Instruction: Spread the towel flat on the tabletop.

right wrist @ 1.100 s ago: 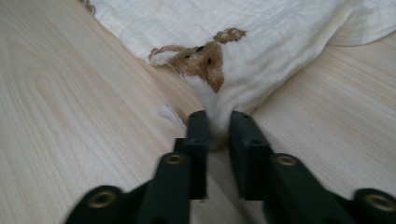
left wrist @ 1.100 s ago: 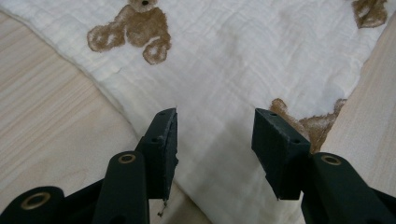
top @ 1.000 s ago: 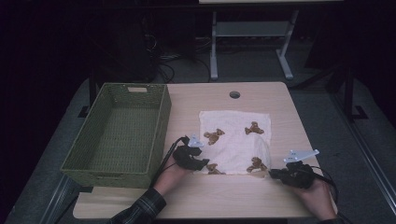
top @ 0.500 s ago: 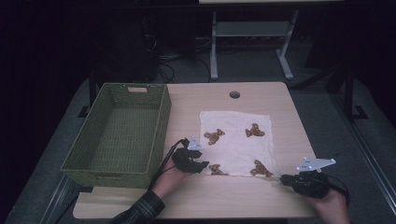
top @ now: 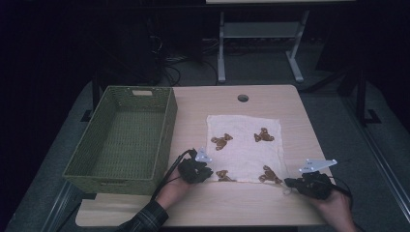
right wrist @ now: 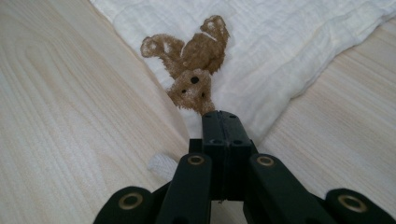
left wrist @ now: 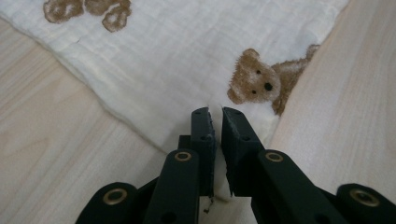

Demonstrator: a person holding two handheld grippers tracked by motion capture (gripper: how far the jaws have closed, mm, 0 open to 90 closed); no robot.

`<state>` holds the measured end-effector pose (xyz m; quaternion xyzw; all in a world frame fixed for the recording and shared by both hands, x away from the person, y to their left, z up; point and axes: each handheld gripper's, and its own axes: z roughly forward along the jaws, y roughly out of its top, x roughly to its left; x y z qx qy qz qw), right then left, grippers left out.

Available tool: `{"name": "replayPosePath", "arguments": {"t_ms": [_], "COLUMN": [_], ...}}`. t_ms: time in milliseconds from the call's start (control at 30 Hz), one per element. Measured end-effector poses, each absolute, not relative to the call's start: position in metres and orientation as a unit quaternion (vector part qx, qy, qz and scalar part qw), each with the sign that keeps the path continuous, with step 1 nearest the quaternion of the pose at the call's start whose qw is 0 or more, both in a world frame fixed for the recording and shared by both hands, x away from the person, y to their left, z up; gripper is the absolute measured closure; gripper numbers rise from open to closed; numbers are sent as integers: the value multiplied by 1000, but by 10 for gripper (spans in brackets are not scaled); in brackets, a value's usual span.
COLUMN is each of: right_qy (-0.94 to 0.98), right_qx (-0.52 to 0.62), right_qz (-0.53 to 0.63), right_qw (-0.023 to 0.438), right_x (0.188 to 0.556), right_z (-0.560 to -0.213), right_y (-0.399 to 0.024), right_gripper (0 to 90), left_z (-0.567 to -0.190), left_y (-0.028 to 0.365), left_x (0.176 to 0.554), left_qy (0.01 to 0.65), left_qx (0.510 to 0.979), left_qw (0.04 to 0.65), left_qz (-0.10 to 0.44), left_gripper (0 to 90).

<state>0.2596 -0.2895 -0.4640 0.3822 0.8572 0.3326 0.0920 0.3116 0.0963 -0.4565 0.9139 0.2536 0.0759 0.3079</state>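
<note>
Left gripper view: my jaws closing on a near corner of the cloth.

My left gripper (left wrist: 215, 116) has just been closing, and its jaws now pinch the cloth (left wrist: 187, 60) at its near left corner, a narrow slit left between them. My right gripper (right wrist: 223, 119) is clamped tight on the cloth's near right corner; half a second ago it was clear of the cloth. With both near corners held, I judge the cloth, flat on the table (top: 270, 96) beside the basket (top: 167, 125), ready for lifting or folding.
</note>
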Motion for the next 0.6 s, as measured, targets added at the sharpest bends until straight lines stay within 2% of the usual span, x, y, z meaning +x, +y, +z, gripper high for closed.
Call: {"name": "replayPosePath", "arguments": {"t_ms": [400, 600], "right_qy": [865, 857], "right_qx": [371, 376], "right_qz": [329, 342], "right_qw": [82, 83], "right_x": [246, 251], "right_z": [-463, -458], "right_y": [-292, -292], "right_gripper": [898, 835], "left_z": [-455, -451], "left_y": [107, 105], "left_x": [286, 292], "left_qy": [248, 265], "left_qx": [917, 907], "left_qw": [307, 323], "left_qz": [56, 53], "left_gripper": [838, 743]}}
